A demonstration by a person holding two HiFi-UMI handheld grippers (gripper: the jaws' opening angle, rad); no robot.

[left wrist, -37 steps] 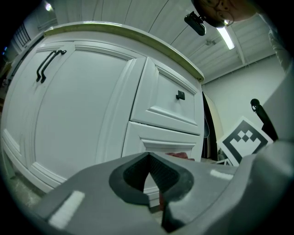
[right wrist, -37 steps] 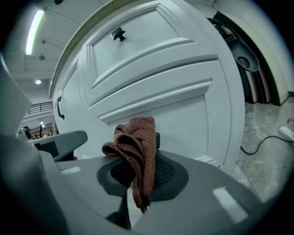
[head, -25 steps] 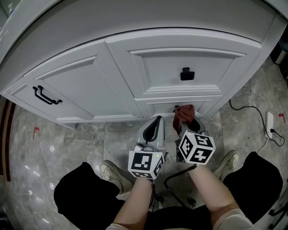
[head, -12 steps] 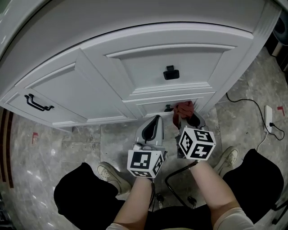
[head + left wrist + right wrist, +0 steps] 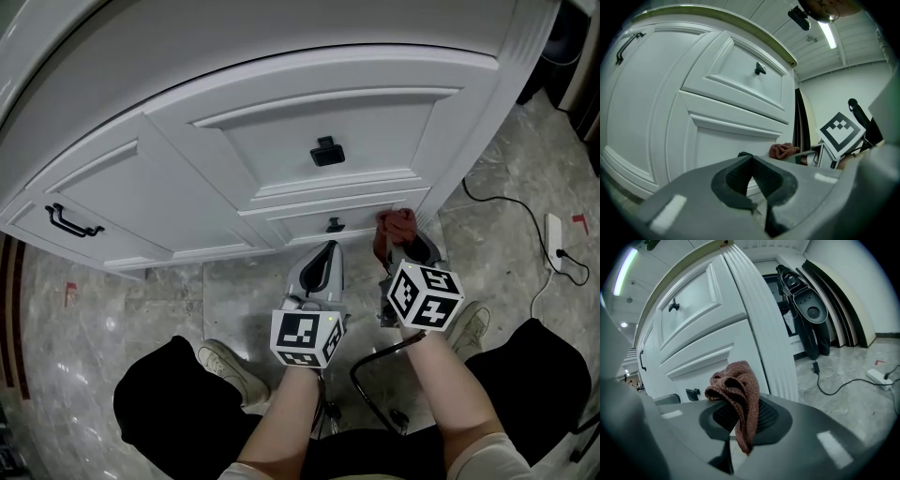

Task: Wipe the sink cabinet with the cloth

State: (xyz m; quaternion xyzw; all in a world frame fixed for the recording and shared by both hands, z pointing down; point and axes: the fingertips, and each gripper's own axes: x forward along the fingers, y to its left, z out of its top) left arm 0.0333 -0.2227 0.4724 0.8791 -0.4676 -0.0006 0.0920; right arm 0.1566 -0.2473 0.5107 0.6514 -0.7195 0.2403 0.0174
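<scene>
The right gripper has its 2 jaws clamped on a bunched reddish-brown cloth, which rises above the pads and hangs between them. The left gripper holds nothing, its jaws meeting. Beyond them, the cloth is just beside the lower right corner of the white sink cabinet.

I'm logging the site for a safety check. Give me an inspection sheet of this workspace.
Surface: white sink cabinet, doors and drawers closed, black handles.
Job's things: reddish-brown cloth, bunched, near the cabinet's lower right corner.
Clutter: nothing seen.
Claws: right claw shut on the cloth; left claw shut, empty, short of the cabinet.
Cables: black cable runs across the floor to a white power strip; another cable loops between the person's shoes.
Surroundings: grey marble floor, red tape marks.
</scene>
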